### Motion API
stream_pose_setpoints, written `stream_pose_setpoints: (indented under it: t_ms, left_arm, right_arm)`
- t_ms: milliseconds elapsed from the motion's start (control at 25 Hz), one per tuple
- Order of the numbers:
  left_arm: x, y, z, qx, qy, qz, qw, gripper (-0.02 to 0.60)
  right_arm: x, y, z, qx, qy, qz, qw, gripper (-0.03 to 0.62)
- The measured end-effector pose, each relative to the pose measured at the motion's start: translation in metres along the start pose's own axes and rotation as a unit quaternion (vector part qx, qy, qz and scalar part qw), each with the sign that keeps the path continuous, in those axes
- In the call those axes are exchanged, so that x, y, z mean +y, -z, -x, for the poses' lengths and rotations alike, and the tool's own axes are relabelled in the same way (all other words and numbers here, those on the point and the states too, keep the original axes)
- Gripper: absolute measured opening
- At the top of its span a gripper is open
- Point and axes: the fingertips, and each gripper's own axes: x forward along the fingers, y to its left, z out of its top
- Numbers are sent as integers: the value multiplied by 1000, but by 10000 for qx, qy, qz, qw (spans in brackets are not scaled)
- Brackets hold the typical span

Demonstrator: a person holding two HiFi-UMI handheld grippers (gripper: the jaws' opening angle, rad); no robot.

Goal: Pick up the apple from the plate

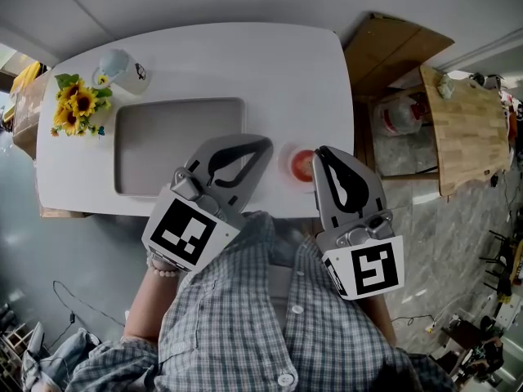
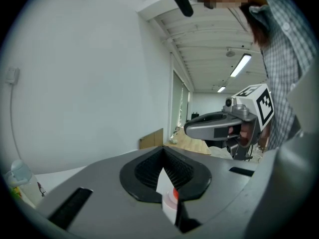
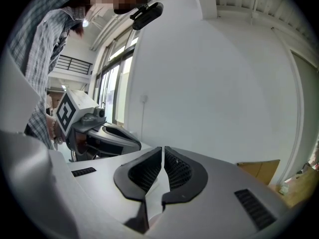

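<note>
Both pairs of jaws are closed, tips together, gripping nothing. The left gripper (image 1: 263,145) and right gripper (image 1: 321,152) hover over the near edge of the white table (image 1: 245,55), either side of the red apple (image 1: 302,163). The apple sits on its small plate (image 1: 287,168), just right of a grey tray (image 1: 180,137). This looks like the approach step. Next, one gripper needs to open wide and lower around the apple.
</note>
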Motion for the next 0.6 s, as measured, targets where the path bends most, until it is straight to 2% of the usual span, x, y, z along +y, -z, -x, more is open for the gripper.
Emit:
stream_pose_setpoints:
  t_ms: [600]
  left_arm:
    - [-2, 4, -4, 43, 44, -24, 10000, 11]
  right_arm:
    - [3, 5, -3, 33, -59, -68, 10000, 32]
